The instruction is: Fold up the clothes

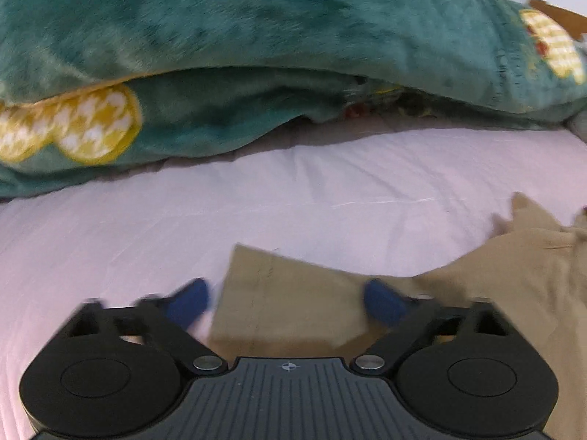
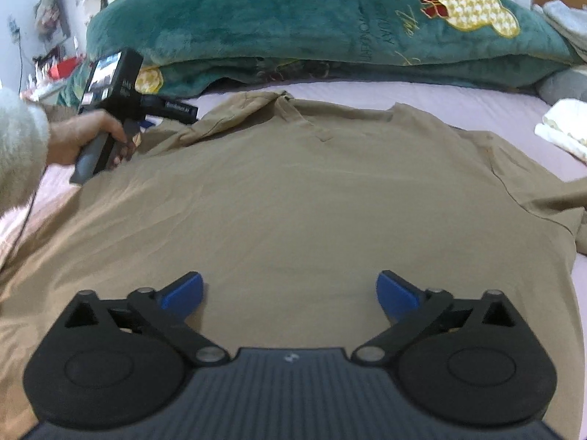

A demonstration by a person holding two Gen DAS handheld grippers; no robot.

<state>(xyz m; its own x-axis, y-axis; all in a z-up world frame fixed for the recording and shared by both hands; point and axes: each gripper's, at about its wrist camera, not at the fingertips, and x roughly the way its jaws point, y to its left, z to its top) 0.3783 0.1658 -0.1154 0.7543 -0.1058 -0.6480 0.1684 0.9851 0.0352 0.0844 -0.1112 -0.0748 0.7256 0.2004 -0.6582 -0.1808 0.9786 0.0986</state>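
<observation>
Khaki shirt (image 2: 293,190) lies flat, collar far; its far-left sleeve (image 1: 290,300) sits between the unclenched left gripper (image 1: 290,302), the right gripper (image 2: 290,293) released near the hem.

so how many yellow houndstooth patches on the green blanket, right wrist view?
2 visible: one large patch on top at the upper right, one smaller patch on the lower fold at left, behind the left hand-held gripper. Folds may hide more.
</observation>
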